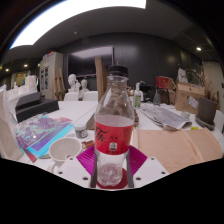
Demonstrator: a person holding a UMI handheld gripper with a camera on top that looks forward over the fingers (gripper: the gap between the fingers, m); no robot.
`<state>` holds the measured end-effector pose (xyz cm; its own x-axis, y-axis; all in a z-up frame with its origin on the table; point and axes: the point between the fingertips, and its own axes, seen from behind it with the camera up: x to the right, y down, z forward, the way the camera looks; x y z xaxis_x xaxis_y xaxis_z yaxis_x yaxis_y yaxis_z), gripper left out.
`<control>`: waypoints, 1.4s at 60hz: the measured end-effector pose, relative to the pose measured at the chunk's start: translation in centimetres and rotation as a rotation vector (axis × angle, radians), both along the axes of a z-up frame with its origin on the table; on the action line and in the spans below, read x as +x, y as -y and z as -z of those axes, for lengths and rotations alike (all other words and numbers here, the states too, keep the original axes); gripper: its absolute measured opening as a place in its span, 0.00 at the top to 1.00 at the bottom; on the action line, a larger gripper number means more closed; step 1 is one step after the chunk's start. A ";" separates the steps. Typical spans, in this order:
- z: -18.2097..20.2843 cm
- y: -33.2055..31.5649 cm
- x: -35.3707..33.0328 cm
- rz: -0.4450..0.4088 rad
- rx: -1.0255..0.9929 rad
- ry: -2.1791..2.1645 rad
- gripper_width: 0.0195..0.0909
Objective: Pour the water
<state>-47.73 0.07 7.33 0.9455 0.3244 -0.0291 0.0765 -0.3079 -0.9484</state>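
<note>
Dim and cluttered, the large room stretches back behind a pale tabletop (185, 150), with a long bright ceiling light (75, 12) glowing overhead and chairs, desks and boxes crowded in the distance. On the table to the right lies a spread of grey papers or a keyboard-like flat object (168, 117); what it is exactly cannot be told. To the left sits a clear plastic bag (38, 130) over something blue and pink, and just ahead of the left finger stands a small white paper cup (64, 149), upright with its mouth open. A second small pale cup (81, 131) stands a little farther back, beside the bottle.

Right at the centre stands a clear plastic water bottle with a red label and a dark screw cap (113, 125), upright, cap on. It sits directly between the two fingers of the gripper (110, 172), its lower body filling the gap. The magenta pads (86, 160) show at either side of the bottle's base and lie tight against its walls, so the fingers appear closed on the bottle, holding it at its lower part below the label. The white cup lies just beside the left finger, apart from the bottle.
</note>
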 end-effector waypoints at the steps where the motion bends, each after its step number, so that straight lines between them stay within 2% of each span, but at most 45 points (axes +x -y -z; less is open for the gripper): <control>1: -0.1 0.0 0.2 0.001 0.000 0.001 0.68; 9: 0.0 0.2 0.2 0.002 -0.008 0.003 0.58; 17: 1.2 0.8 -0.1 -0.010 -0.068 0.023 0.43; 25: 1.7 1.5 -0.2 0.000 -0.133 0.018 0.15; 29: 1.5 1.7 0.4 0.018 -0.156 0.013 0.08; 41: -0.3 4.3 2.8 0.098 -0.208 0.007 0.06; 49: -3.1 7.8 4.8 0.154 -0.231 0.026 0.08; 68: -11.2 22.6 4.1 0.157 -0.347 -0.118 0.08; 84: -15.2 31.4 4.9 0.206 -0.337 -0.037 0.08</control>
